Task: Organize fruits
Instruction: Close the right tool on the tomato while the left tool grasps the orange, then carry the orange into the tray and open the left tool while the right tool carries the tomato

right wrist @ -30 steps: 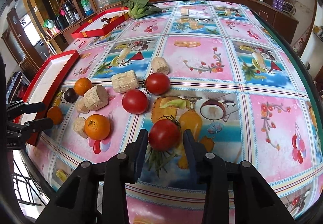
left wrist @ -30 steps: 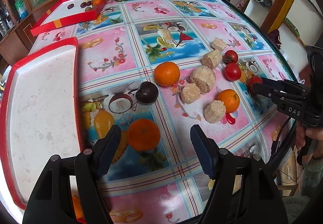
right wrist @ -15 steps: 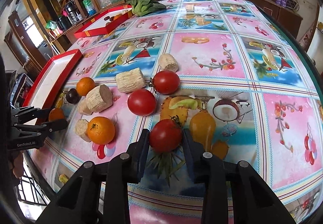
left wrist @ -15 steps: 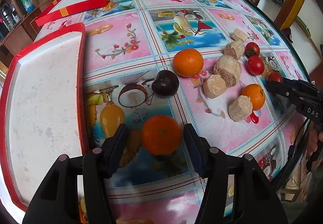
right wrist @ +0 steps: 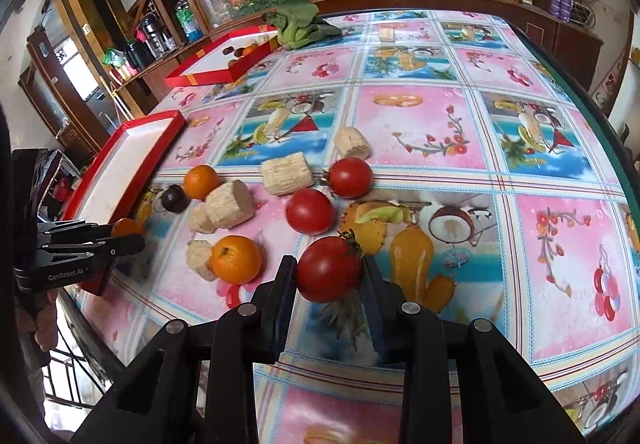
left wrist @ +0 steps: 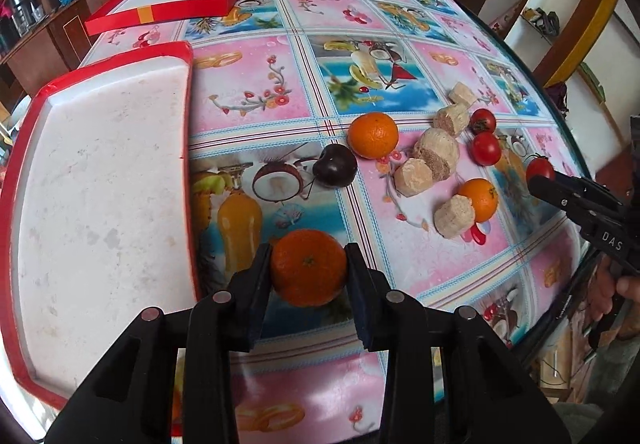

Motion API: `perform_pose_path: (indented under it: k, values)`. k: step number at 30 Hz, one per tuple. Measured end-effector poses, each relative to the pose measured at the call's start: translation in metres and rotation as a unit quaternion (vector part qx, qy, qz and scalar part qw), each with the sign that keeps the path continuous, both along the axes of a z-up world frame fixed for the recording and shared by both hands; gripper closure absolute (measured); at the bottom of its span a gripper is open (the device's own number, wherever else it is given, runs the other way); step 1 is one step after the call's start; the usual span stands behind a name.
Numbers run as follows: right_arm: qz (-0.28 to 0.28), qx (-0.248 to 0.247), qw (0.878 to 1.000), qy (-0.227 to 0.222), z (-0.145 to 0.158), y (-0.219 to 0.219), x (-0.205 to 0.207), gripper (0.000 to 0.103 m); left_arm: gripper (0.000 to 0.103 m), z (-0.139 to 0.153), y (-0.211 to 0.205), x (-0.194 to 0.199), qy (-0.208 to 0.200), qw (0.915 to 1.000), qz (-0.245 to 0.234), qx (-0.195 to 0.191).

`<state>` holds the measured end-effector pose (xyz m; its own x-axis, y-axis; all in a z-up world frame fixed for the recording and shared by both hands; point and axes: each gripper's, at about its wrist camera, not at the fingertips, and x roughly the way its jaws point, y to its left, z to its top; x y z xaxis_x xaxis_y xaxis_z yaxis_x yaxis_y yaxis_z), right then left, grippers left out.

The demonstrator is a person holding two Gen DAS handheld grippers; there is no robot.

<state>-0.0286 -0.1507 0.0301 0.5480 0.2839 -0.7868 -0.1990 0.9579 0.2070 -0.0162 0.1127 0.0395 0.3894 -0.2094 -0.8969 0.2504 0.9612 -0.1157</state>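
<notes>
Orange (left wrist: 308, 267) clamped in left gripper (left wrist: 307, 276); right gripper (right wrist: 329, 276) clamps tomato (right wrist: 329, 268).

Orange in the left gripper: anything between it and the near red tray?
Nothing visible. The left gripper is closed on the orange, and the red tray sits just to its left with only bare tablecloth between them. The plum lies farther back, off that path.
</notes>
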Motion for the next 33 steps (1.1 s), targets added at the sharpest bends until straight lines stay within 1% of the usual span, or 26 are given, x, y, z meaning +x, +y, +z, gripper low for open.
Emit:
perform_pose_path:
  k: [2,7,12,15,18,27,33]
  values:
    - [0.012,0.004,1.0,-0.006,0.006,0.007,-0.003,0.07,0.07,0.009,0.011,-0.004,-0.003,0.9999,0.007,-0.009]
    - [0.055,0.016,0.998,-0.013,0.017,0.033,-0.006,0.07,0.07,0.023,0.051,-0.011,-0.008,0.9991,0.04,-0.014]
    - [0.106,0.021,0.994,-0.018,0.025,0.073,-0.008,0.07,0.07,0.026,0.092,-0.017,-0.005,0.9969,0.078,-0.004]
    - [0.138,0.026,0.99,-0.02,0.029,0.098,-0.009,0.071,0.07,0.025,0.108,-0.02,0.003,0.9959,0.091,-0.004]
    - [0.17,0.031,0.985,-0.02,0.032,0.123,-0.01,0.071,0.07,0.023,0.117,-0.022,0.005,0.9953,0.097,0.003]
    - [0.25,0.029,0.968,-0.011,0.027,0.193,-0.005,0.071,0.07,0.01,0.131,-0.026,0.018,0.9945,0.103,0.001]
    - [0.314,0.029,0.949,0.005,0.017,0.232,0.001,0.071,0.07,0.003,0.14,-0.031,0.027,0.9947,0.1,0.0]
